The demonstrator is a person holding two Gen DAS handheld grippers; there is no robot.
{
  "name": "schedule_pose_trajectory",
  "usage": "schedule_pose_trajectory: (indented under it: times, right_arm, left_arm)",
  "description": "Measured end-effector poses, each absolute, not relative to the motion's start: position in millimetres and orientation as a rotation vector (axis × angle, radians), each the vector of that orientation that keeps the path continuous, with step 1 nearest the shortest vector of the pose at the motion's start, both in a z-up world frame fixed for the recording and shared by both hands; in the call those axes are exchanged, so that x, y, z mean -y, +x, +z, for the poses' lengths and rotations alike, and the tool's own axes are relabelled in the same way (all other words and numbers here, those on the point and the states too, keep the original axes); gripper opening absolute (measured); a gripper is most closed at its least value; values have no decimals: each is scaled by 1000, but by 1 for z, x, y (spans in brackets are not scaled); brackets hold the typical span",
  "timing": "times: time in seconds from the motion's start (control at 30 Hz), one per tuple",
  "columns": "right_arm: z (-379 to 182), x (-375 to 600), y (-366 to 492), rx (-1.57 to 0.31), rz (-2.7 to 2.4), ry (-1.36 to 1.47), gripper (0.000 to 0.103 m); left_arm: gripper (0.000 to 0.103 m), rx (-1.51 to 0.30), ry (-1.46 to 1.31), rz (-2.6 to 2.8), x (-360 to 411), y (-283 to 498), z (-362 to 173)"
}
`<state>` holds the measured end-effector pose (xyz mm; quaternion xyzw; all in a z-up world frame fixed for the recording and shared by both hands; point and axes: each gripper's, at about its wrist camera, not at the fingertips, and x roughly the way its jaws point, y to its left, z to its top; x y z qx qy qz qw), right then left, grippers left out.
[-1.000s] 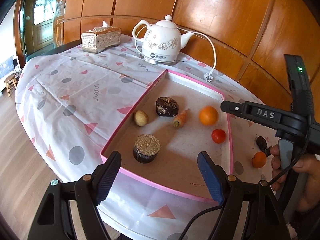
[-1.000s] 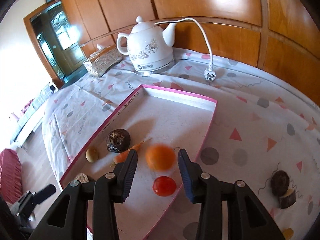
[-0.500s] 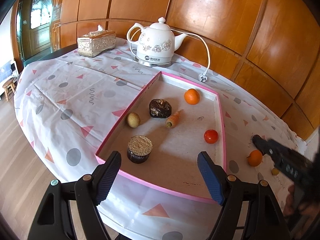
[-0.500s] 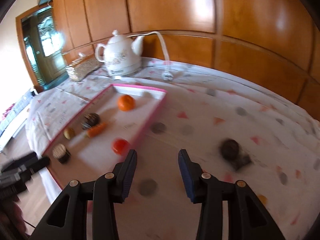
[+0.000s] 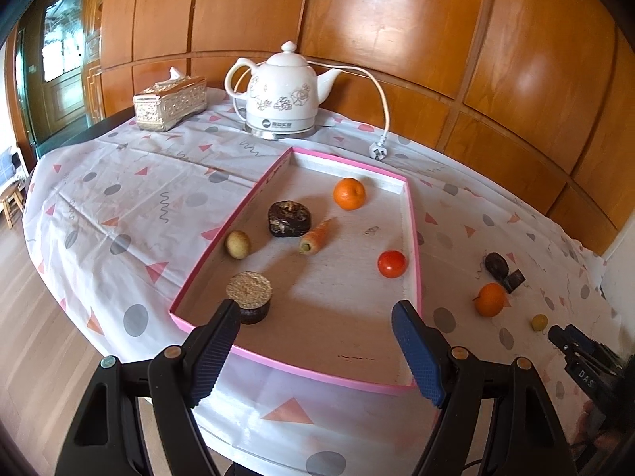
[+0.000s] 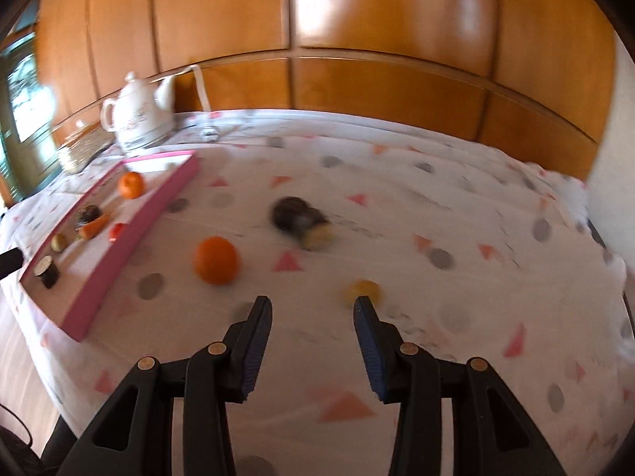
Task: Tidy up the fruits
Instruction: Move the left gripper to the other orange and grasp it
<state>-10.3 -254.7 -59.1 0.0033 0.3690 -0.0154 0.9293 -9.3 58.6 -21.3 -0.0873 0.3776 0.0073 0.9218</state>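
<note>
A pink-rimmed tray (image 5: 412,238) holds an orange (image 5: 349,193), a tomato (image 5: 392,263), a carrot (image 5: 315,236), a small yellowish fruit (image 5: 237,244) and two dark brown items. My left gripper (image 5: 315,317) hovers open and empty over the tray's near end. On the cloth right of the tray lie a second orange (image 6: 216,260), a small yellow fruit (image 6: 362,290) and a dark fruit (image 6: 291,214). My right gripper (image 6: 312,309) stands open and empty above the cloth. The yellow fruit sits just past its right fingertip, and the orange lies ahead to its left.
A white kettle (image 5: 281,93) with its cord and plug stands at the back by the wooden wall. A tissue box (image 5: 170,101) sits at the back left. The round table's patterned cloth drops off at the near edge. The right wrist view is motion-blurred.
The orange that was between my right gripper's fingers now lies at the tray's far end. The right gripper swung right, out of the tray, over the loose fruits. The left gripper drew back slightly.
</note>
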Motion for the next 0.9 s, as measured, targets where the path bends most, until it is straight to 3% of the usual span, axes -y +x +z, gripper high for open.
schedule_pose_trajectory:
  times: [0.9]
  right_arm:
    - [-81,359,-40,-769,-361,163,43]
  left_arm:
    - [79,-864,22,-351,61,28,-4]
